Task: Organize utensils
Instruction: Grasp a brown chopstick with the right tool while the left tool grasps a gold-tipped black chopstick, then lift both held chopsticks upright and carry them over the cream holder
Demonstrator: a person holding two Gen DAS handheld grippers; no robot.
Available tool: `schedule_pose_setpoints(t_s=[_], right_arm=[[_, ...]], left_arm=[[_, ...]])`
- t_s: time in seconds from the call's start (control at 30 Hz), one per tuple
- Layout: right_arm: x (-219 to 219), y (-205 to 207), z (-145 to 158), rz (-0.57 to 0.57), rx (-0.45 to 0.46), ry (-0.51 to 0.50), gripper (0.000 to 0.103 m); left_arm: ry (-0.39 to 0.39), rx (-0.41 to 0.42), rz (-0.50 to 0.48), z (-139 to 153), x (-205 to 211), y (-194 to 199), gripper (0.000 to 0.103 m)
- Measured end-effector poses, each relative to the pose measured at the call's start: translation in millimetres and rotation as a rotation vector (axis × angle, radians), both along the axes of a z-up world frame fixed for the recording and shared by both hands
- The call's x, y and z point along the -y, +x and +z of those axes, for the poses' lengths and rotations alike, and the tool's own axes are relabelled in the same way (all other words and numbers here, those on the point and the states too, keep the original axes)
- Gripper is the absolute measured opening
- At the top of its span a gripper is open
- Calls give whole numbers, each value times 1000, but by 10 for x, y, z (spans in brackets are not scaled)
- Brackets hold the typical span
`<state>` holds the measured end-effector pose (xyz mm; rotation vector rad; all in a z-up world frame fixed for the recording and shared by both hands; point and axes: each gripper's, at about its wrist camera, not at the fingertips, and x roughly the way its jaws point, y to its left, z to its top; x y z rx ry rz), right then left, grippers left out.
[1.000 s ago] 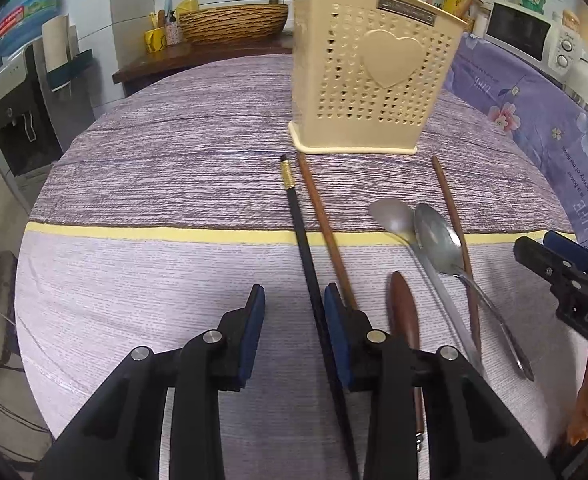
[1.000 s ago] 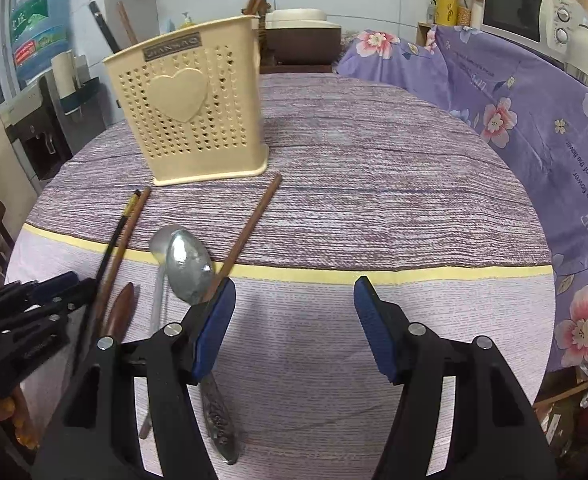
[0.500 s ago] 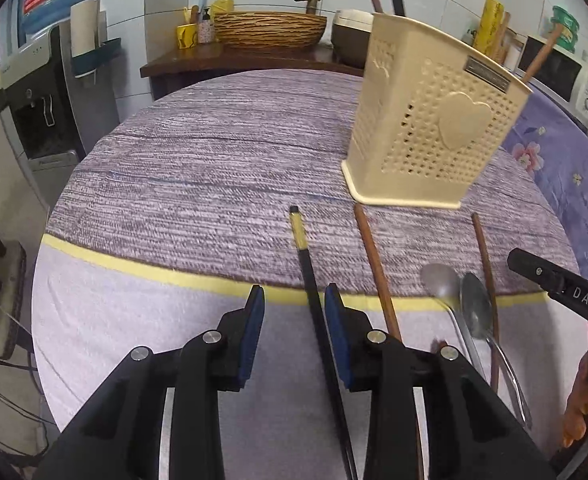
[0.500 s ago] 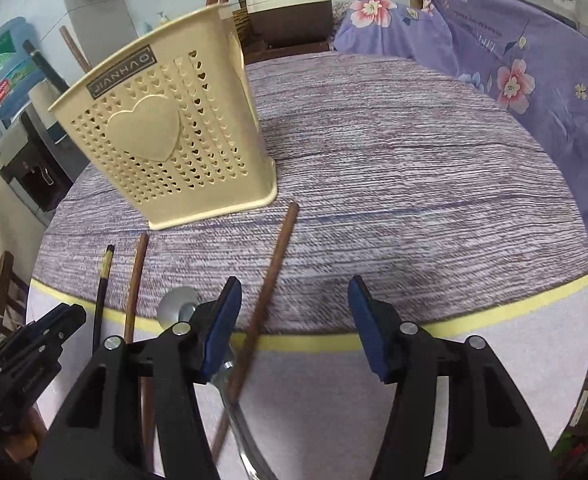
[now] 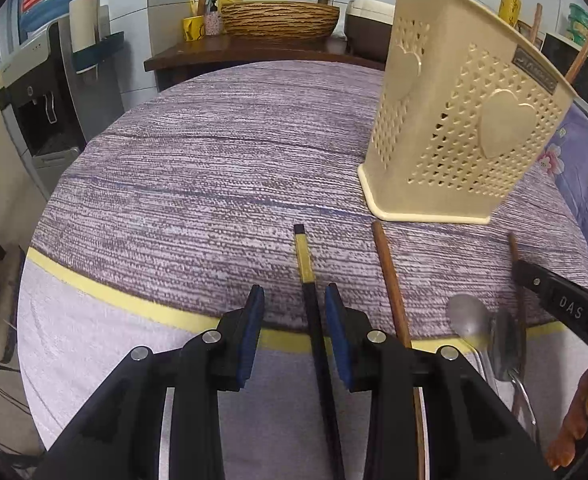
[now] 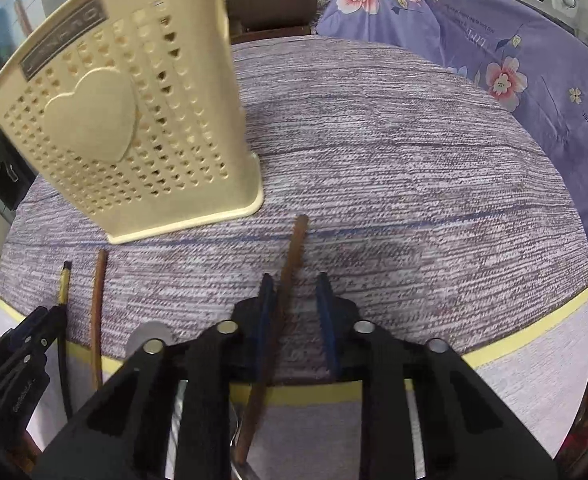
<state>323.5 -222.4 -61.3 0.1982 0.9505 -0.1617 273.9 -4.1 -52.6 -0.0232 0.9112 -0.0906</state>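
Left claw (image 5: 294,312) half-open, straddling black chopstick (image 5: 308,280) flat on tabletop (image 5: 198,184); right claw (image 6: 296,300) likewise around brown chopstick (image 6: 292,256), both poised for holder (image 5: 454,128).

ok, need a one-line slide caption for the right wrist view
Right tongs open astride a brown chopstick lying on the tablecloth, cream utensil holder just beyond.
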Motion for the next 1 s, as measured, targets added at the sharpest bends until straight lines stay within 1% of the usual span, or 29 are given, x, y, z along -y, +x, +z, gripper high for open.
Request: schedule_pose_setpoints(t_s=[0.07,0.17,0.23,0.3,0.4,0.6,0.73,0.87,1.0], right_arm=[[64,60,-3,-10,-1,11,11],[159,154,2,-25,-5,55,11],[230,206,4,-37,-8,95,10],[273,245,5,-40,-11,121,10],[322,272,1,-47,-10,156,9],[400,287,-14,-54,7,217,9],[502,254,0,-64,28,264,9],[604,152,84,-65,77,311,9],[746,9,263,-68,154,337,9]], left_arm=[[19,-3,-3,0,31,57,32],[46,-8,-9,1,72,138,31],[61,-11,-12,6,106,177,25],[77,-12,-16,12,135,212,16],[66,-15,-8,13,117,237,10],[60,-10,-8,13,120,255,9],[39,-9,-6,21,105,255,8],[11,24,-4,100,83,203,8],[-41,71,-3,288,15,121,8]])
